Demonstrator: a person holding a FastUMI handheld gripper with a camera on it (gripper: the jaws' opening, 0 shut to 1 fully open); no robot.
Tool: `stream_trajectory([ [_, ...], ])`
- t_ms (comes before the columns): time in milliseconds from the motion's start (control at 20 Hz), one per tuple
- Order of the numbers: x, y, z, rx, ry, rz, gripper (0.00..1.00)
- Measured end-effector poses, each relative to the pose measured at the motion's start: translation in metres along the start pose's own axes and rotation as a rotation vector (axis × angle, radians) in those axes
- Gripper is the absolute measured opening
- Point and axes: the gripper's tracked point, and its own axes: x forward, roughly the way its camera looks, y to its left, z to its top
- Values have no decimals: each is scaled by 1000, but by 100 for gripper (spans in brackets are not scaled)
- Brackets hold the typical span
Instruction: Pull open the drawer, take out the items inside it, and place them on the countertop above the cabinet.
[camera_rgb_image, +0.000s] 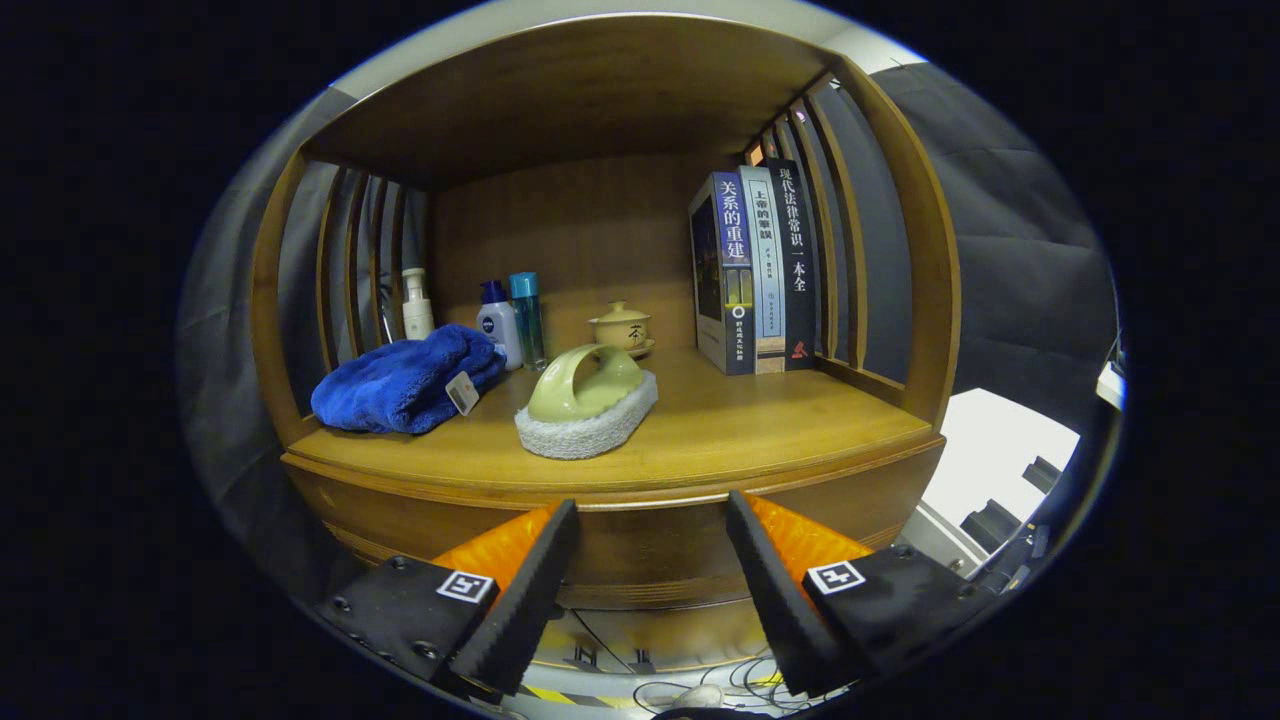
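The gripper (652, 520) is held open, its two fingers spread wide apart, and nothing is held between them. The fingers are raised in front of the wooden cabinet (900, 300), just before the front edge of the countertop (760, 430).

Between and below the fingers the curved wooden front of the drawer (650, 565) is seen. Whether it is closed or slightly pulled out cannot be told, and no handle can be made out. What lies inside is hidden.

The drawer front is judged to be stiff, fairly heavy and smooth, so the pads may slip on the bare face. A hold should be taken at its lower lip or at a handle, if one is found there. Its long axis runs from side to side, parallel to the countertop edge, and the front faces the gripper, so the pull is expected straight back.

On the countertop a blue towel (405, 385), a scrubbing brush (585, 405), some bottles (500, 320), a lidded cup (622, 328) and upright books (760, 270) are standing, with free space at the right front.
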Motion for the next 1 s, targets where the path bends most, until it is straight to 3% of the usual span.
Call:
stream_trajectory([
  [450,-86,-8,83,4,-98,-78,99],
  [750,-123,7,129,108,-144,-14,98],
  [1000,-146,1,161,75,-206,-35,98],
])
